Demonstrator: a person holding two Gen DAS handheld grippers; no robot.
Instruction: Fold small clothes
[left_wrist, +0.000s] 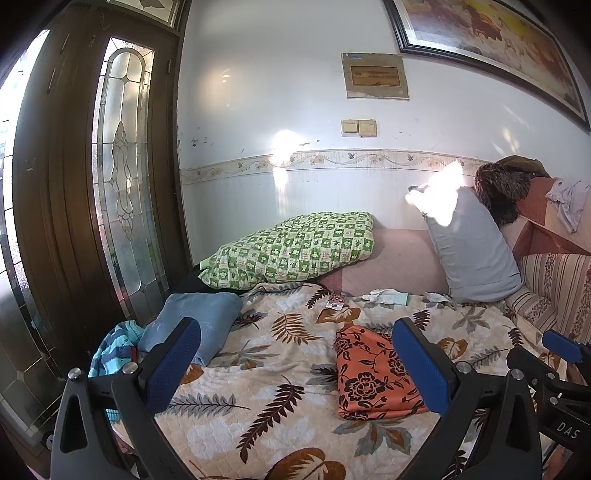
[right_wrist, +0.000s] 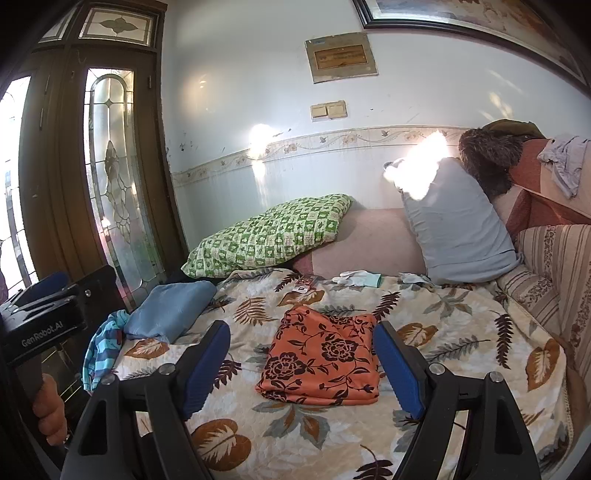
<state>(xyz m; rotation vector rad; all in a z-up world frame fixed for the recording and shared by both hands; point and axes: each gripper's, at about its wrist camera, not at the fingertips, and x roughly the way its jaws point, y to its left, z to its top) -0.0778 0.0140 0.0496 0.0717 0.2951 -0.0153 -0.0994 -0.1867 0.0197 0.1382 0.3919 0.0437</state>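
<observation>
Two tools: both are held above the near edge of a bed covered by a leaf-print quilt (right_wrist: 461, 325).
Far left: a door (left_wrist: 74, 206) with leaded glass panes is seen beside the bed.
Striped garment: a blue striped piece (right_wrist: 105, 347) is bunched at the bed's left edge.
Blue cloth: a folded light-blue cloth (right_wrist: 170, 310) is laid just right of the striped piece, touching it.
Left tool (left_wrist: 295, 365): its blue-padded jaws are spread wide and nothing is gripped; in the right wrist view its body is seen with a hand (right_wrist: 46, 410) on the handle.
Orange garment: a folded orange cloth with dark flowers (right_wrist: 325, 358) is lying flat on the quilt near the middle of the bed, apart from both tools.
Right tool (right_wrist: 301, 365): its jaws are spread wide and empty, the orange garment being seen between them further off.
Behind: a green checked pillow (left_wrist: 295, 247) and a grey pillow (left_wrist: 472, 243) are propped by the wall.
</observation>
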